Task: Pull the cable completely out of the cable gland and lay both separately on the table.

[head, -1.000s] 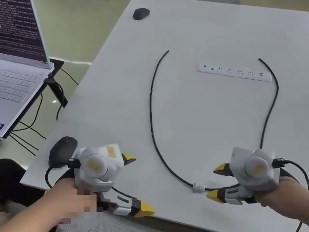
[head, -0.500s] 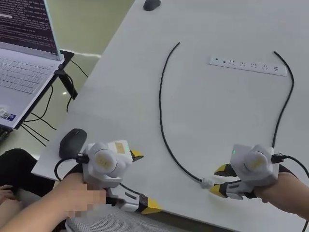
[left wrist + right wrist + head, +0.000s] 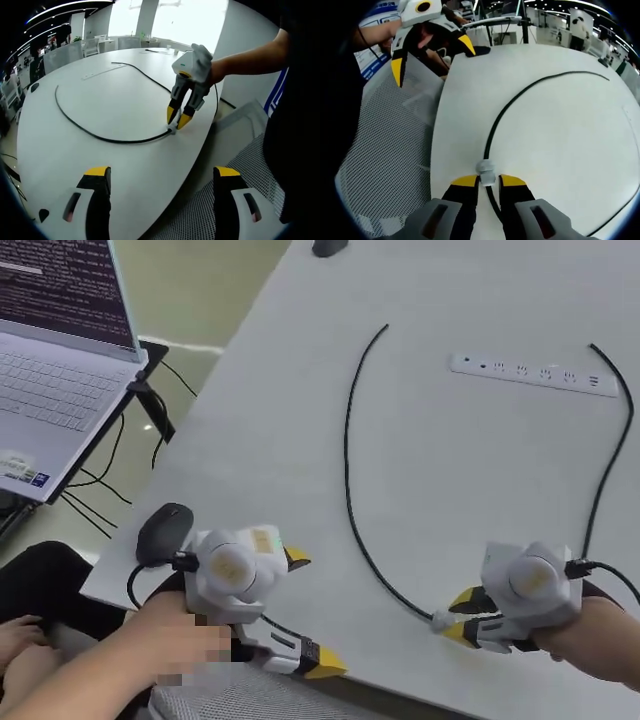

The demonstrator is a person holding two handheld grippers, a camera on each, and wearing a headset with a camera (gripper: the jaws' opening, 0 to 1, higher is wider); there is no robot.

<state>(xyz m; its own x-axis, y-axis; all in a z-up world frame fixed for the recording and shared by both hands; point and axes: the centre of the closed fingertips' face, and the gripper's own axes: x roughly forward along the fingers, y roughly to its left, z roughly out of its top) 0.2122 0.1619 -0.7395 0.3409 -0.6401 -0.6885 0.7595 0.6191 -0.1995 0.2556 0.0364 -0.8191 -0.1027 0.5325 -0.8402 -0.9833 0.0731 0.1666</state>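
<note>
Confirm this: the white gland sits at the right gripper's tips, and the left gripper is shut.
Not shut: the left gripper view shows the left gripper's jaws wide apart, open. The white gland does sit at the right gripper's tips.

The head view looks steeply down from above the near edge of the table (image 3: 470,470), with the left gripper (image 3: 312,613) and right gripper (image 3: 458,615) low in frame. The left gripper view sits low at that edge, facing across to the right gripper. The right gripper view (very close to the cable gland (image 3: 485,171)) faces back toward the left gripper. All three share the cable (image 3: 348,460) and its curve.
</note>
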